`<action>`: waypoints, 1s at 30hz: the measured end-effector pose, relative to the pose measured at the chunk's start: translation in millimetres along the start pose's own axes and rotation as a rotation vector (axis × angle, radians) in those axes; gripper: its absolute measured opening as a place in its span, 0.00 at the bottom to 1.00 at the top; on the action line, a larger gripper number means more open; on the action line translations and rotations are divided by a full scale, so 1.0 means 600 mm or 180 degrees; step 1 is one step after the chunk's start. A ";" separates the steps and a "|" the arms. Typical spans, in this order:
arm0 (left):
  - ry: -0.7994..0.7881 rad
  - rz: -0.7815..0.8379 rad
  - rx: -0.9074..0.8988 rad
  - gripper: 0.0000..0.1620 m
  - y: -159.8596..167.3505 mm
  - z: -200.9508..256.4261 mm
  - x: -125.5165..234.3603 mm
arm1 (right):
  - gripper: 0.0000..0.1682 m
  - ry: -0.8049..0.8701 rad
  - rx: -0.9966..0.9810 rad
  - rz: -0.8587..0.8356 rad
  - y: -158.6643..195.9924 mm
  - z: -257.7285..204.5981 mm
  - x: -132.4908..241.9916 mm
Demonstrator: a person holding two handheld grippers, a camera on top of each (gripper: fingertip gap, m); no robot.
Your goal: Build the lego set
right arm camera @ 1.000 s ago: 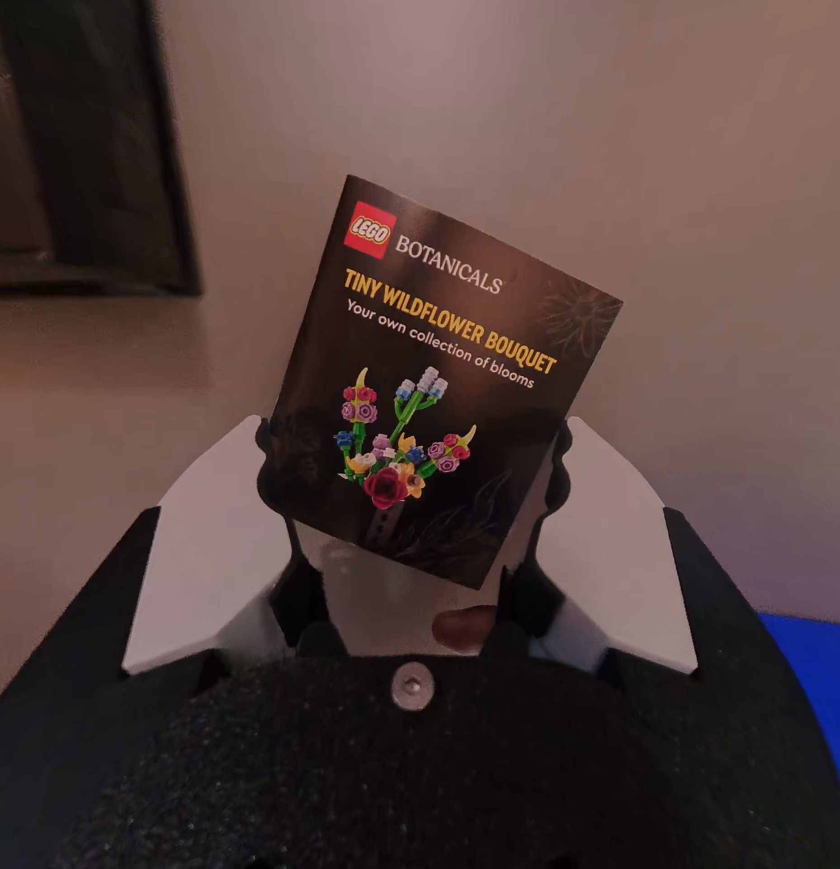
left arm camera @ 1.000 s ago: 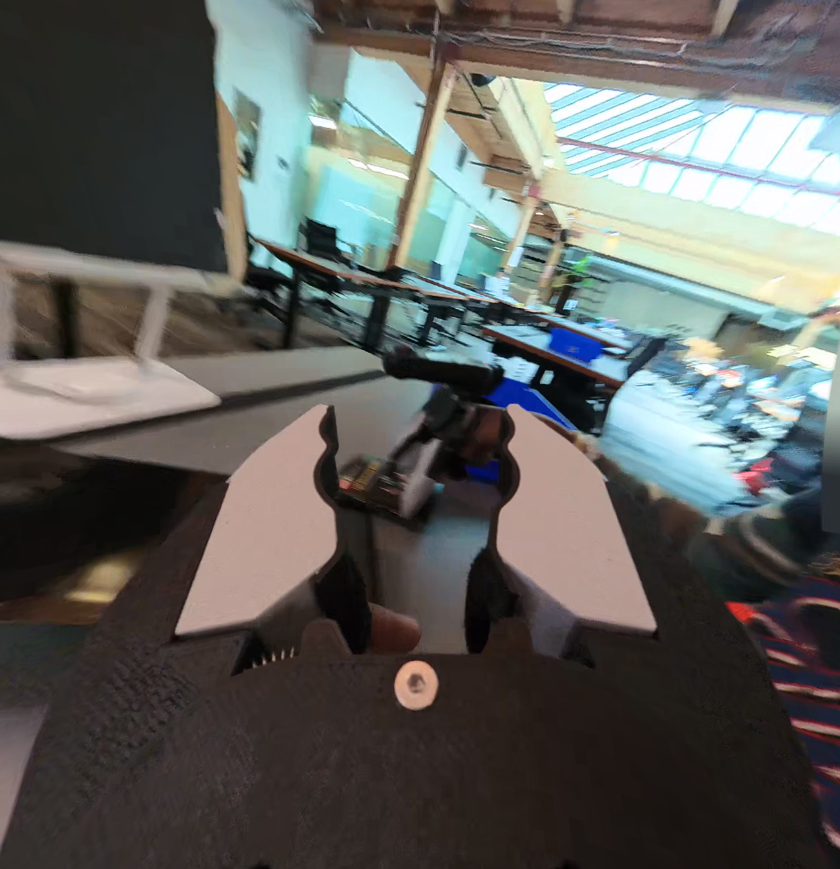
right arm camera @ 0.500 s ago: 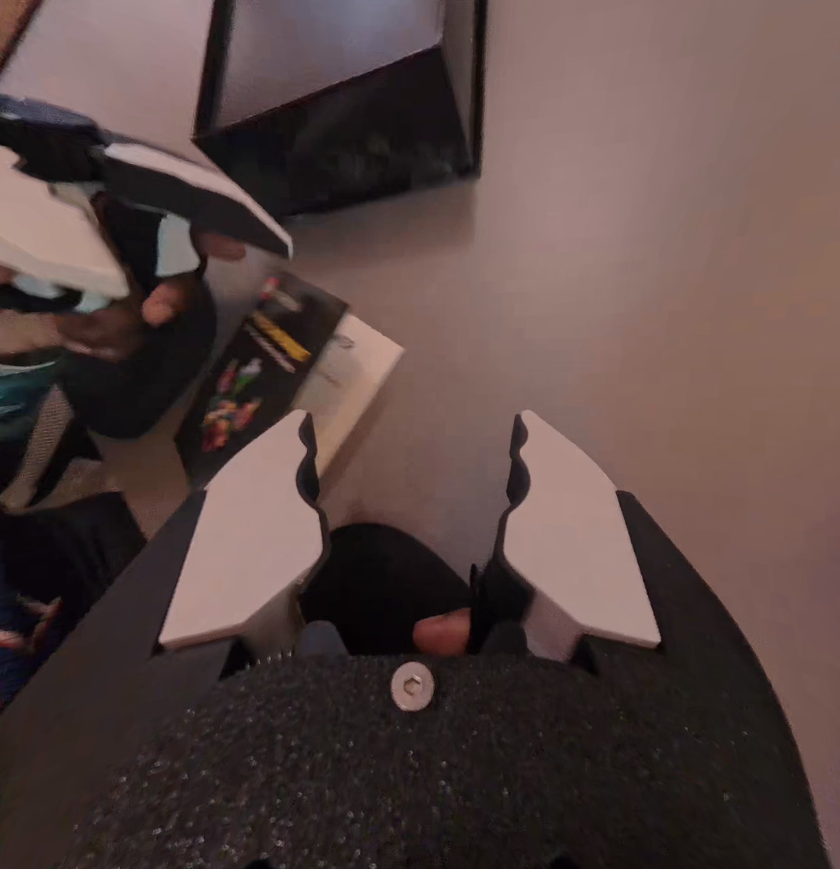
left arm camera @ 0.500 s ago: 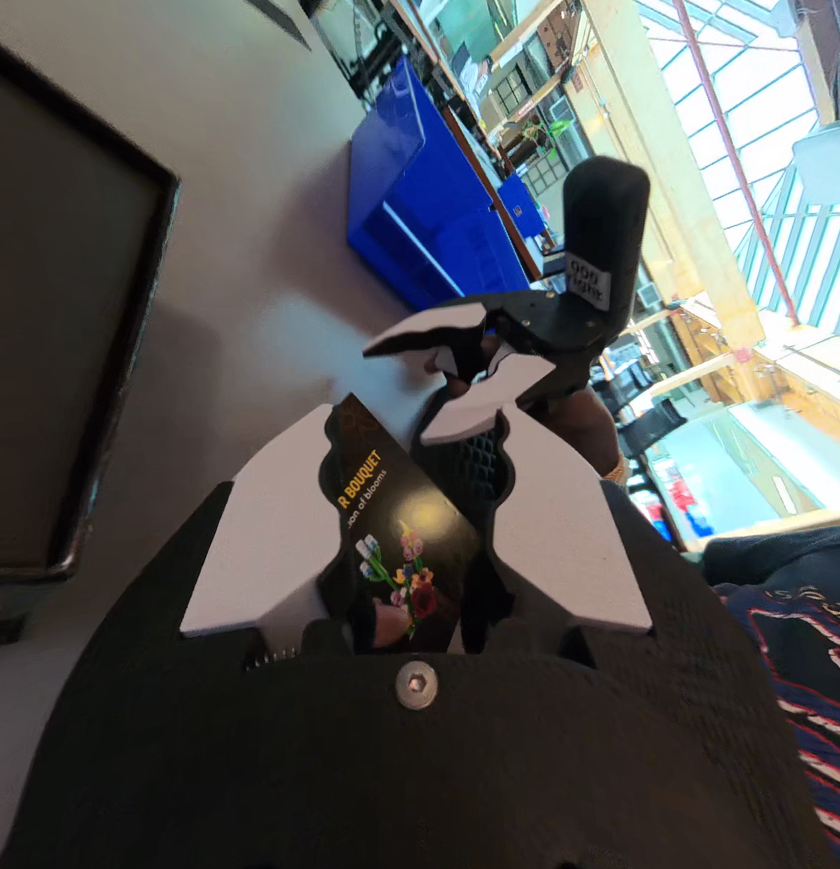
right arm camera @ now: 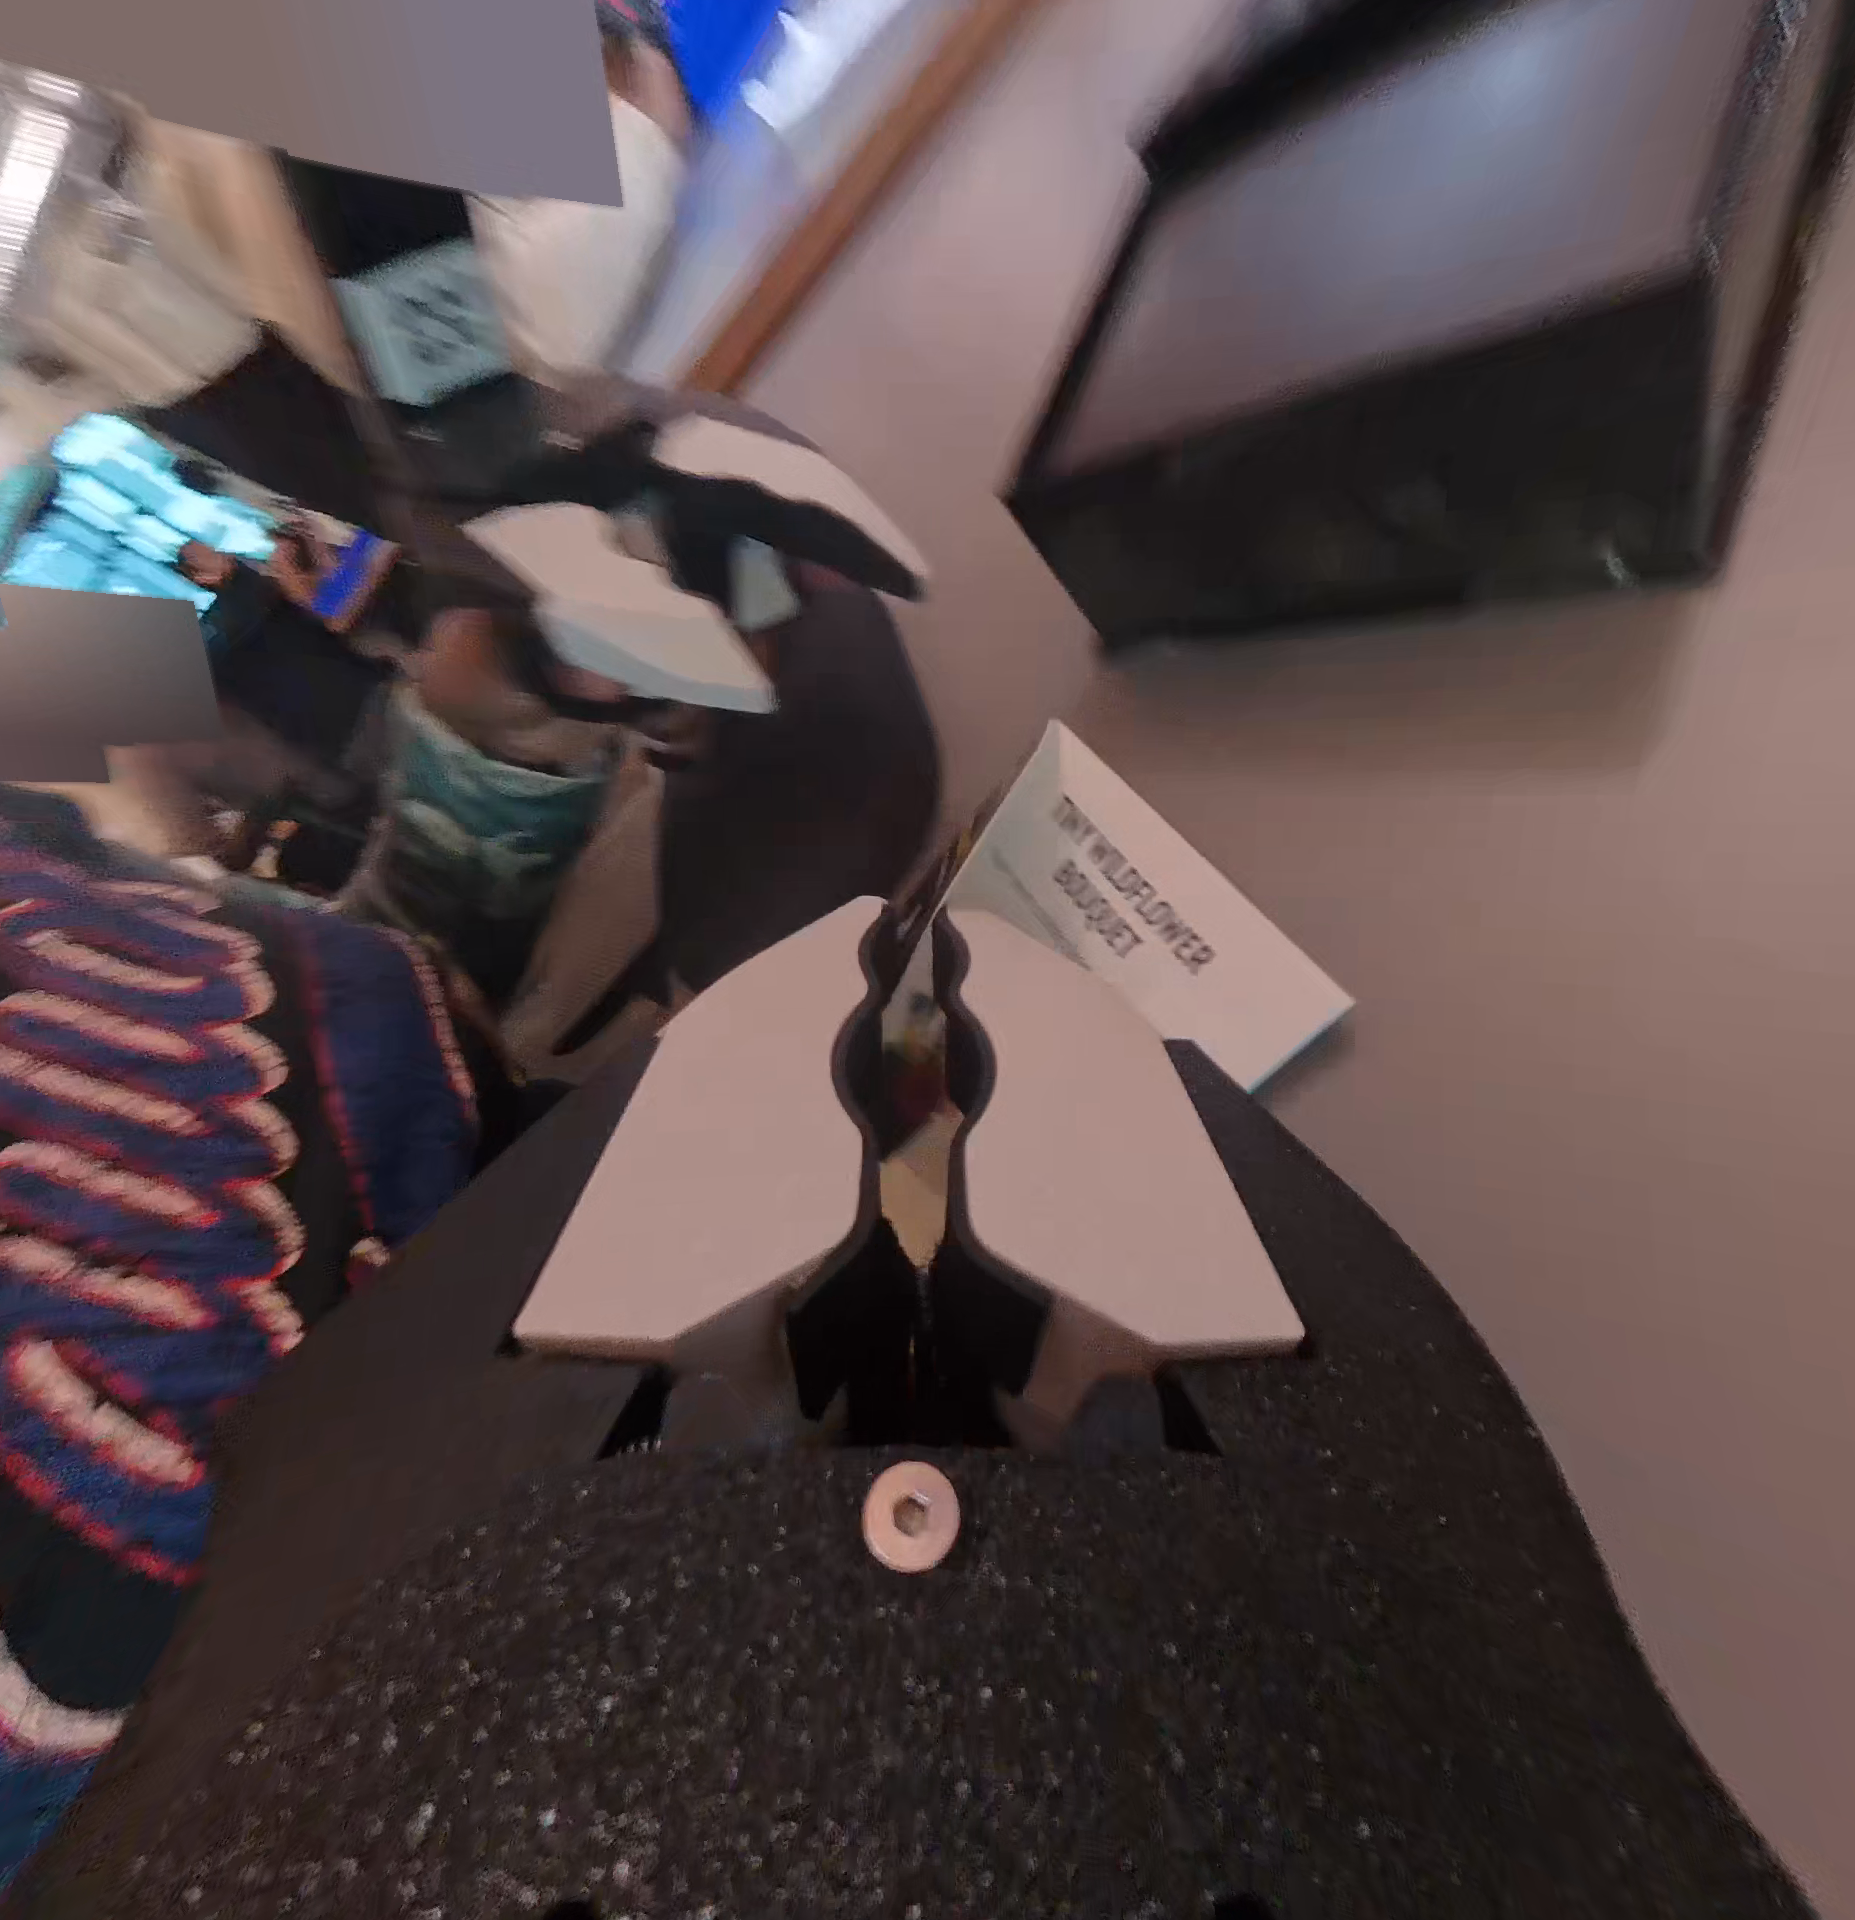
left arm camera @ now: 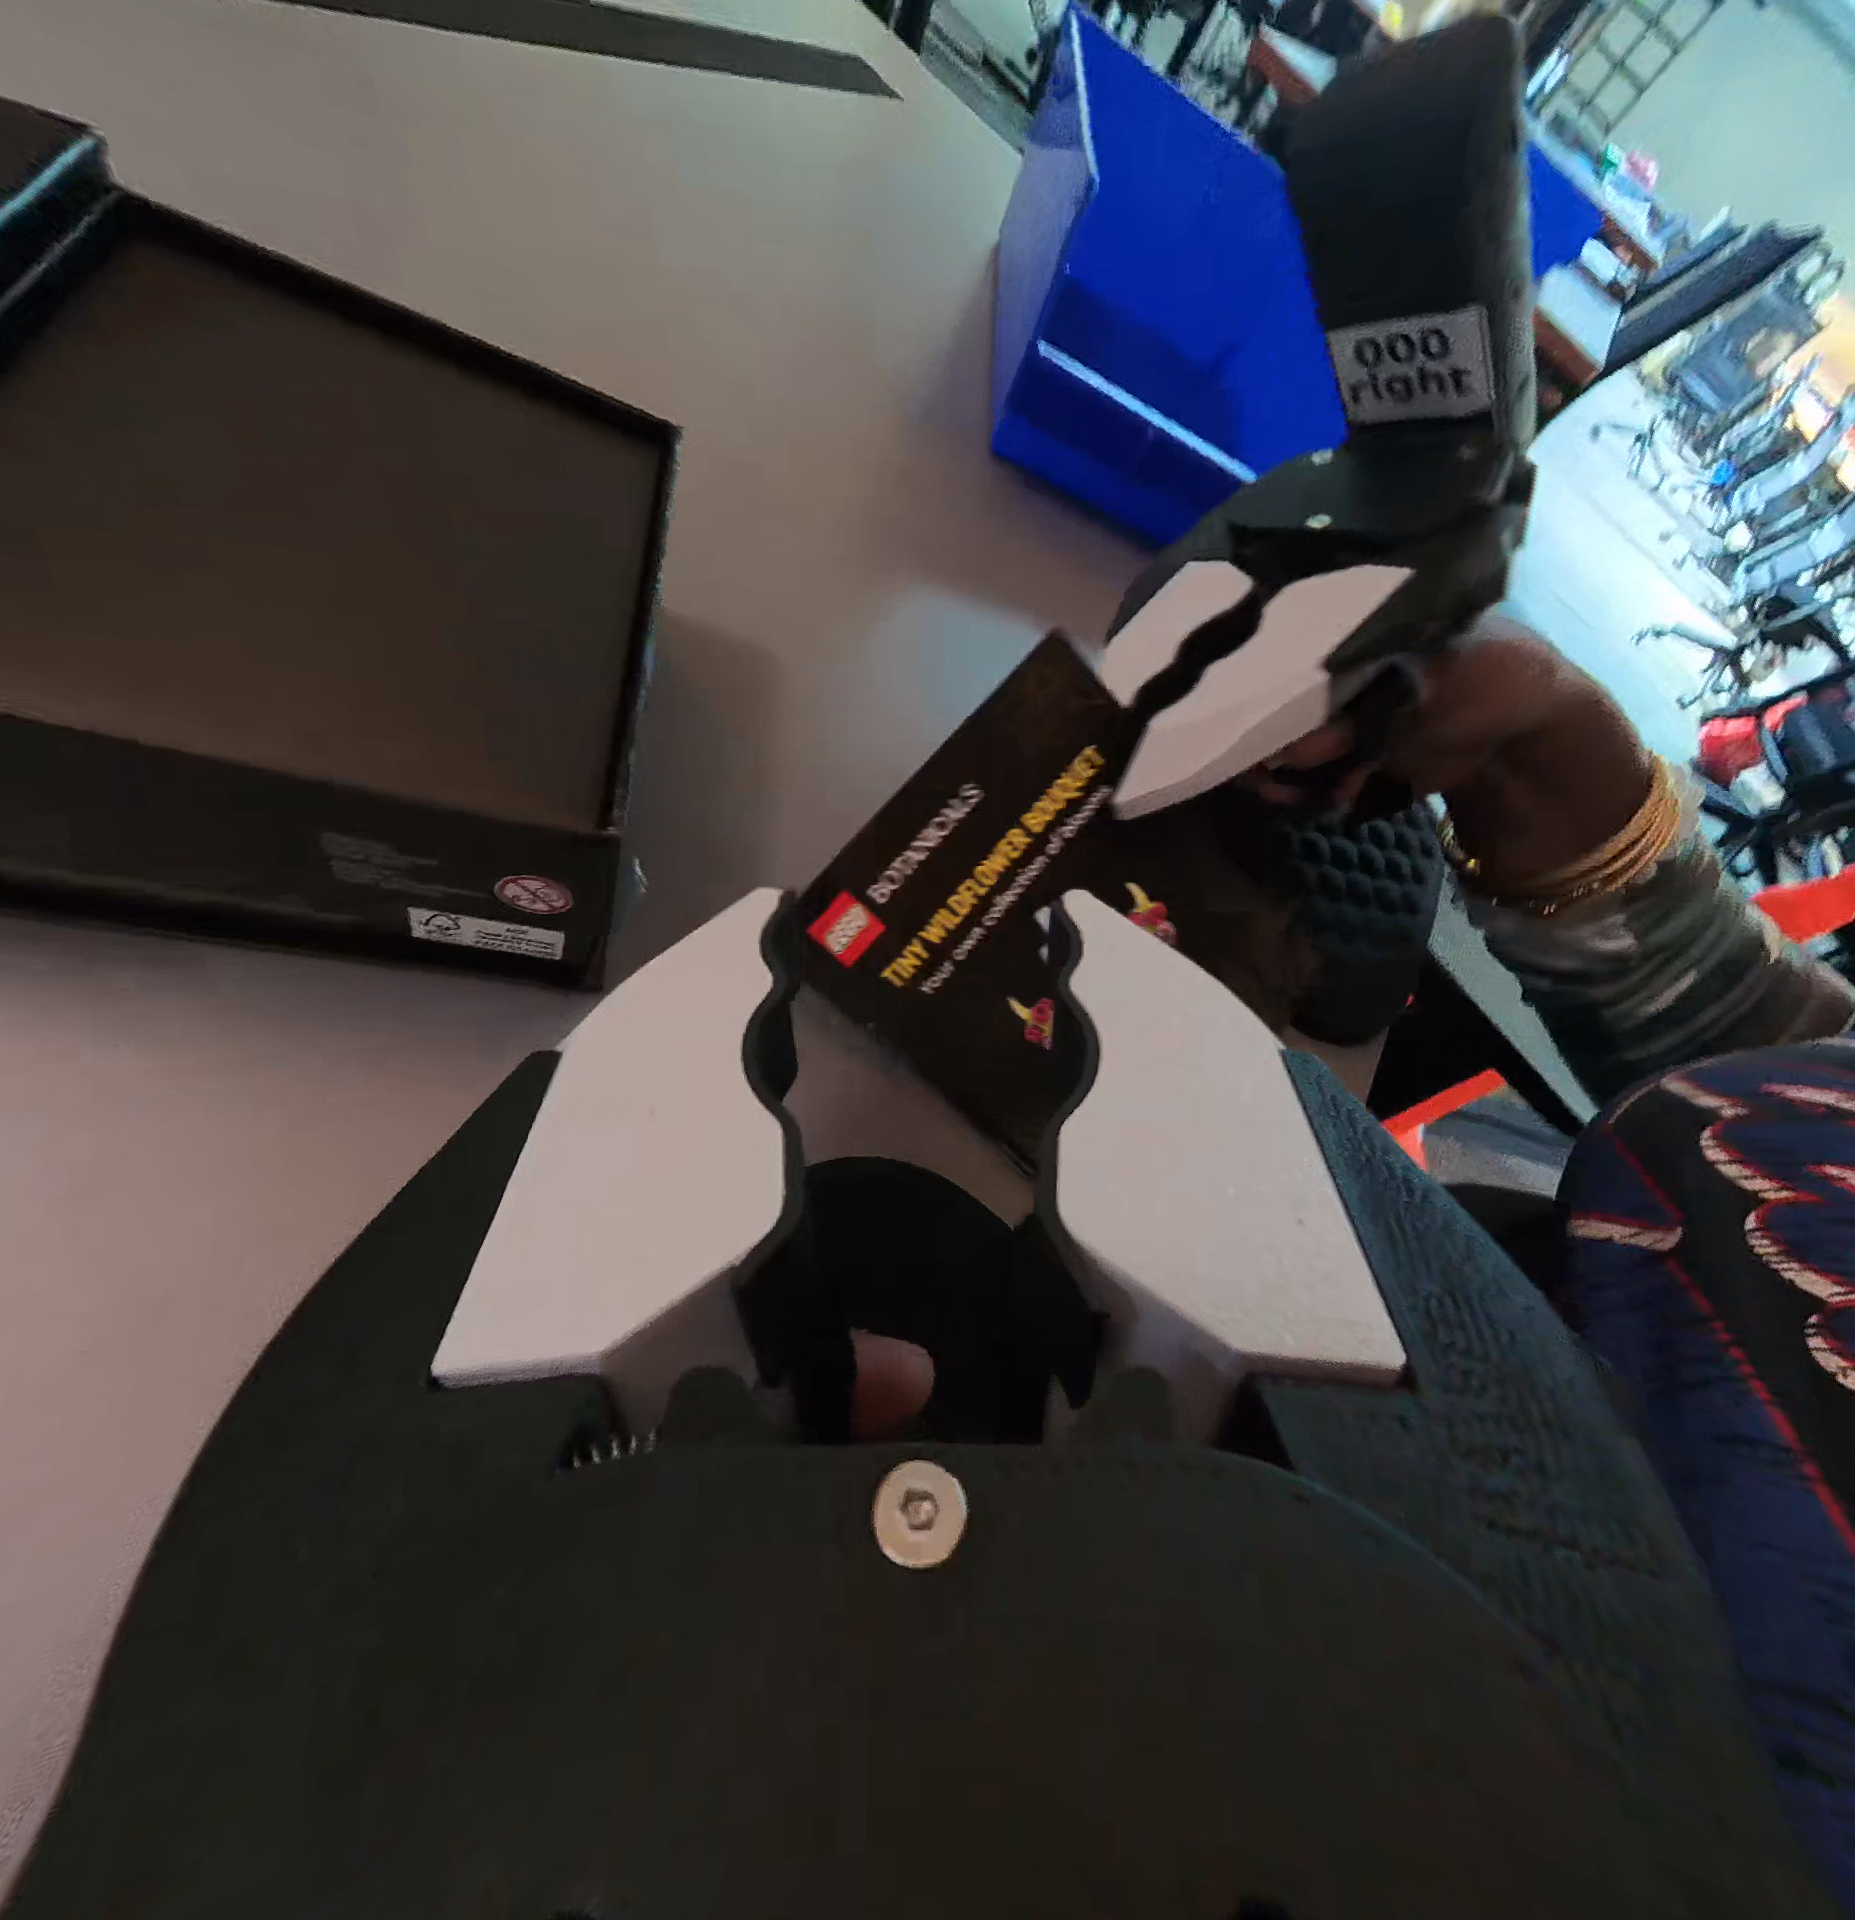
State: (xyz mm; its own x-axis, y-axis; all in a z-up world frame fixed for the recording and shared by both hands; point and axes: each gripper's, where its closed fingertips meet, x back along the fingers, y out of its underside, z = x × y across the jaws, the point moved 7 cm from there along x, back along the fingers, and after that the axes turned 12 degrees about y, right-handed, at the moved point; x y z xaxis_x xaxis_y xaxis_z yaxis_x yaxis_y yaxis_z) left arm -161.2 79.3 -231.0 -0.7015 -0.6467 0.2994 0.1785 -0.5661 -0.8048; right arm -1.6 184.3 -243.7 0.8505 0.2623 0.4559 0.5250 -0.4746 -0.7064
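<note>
**Booklet pinched at one corner, above the desk**

While the right tongs (right arm camera: pixel 910 925) are clenched on a corner of the small, dark, glossy paper booklet (left arm camera: pixel 964 914), the left tongs (left arm camera: pixel 918 940) stand released, their white fingers apart on either side of the booklet's near end. The cover bears a red logo square, lines of yellow and white print and little flower pictures; the wording is left out here. An open, shallow black cardboard box (left arm camera: pixel 310 582) with small labels on its near wall lies far left on the grey desk (left arm camera: pixel 227 1122). A blue plastic bin (left arm camera: pixel 1141 312) stands far right.
</note>
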 end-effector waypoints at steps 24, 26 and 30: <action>0.1022 0.0315 -0.0677 0.01 -0.046 0.036 0.018 | 0.41 0.0755 0.1515 0.1339 -0.059 -0.028 0.077; 0.1092 0.1114 -0.0535 0.01 -0.065 0.035 0.045 | 0.41 0.0580 0.1019 0.1248 -0.060 -0.014 0.070; 0.1113 0.2067 -0.0249 0.01 -0.072 0.026 0.065 | 0.31 -0.0660 -0.0041 0.1409 -0.081 -0.029 0.031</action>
State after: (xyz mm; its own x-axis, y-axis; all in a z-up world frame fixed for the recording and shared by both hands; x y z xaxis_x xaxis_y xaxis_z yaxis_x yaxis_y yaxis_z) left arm -185.5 70.5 -176.9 -0.6525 -0.6309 -0.4197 0.5918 -0.0785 -0.8022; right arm -11.8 197.3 -191.5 0.9809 0.1942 -0.0051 0.1124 -0.5884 -0.8007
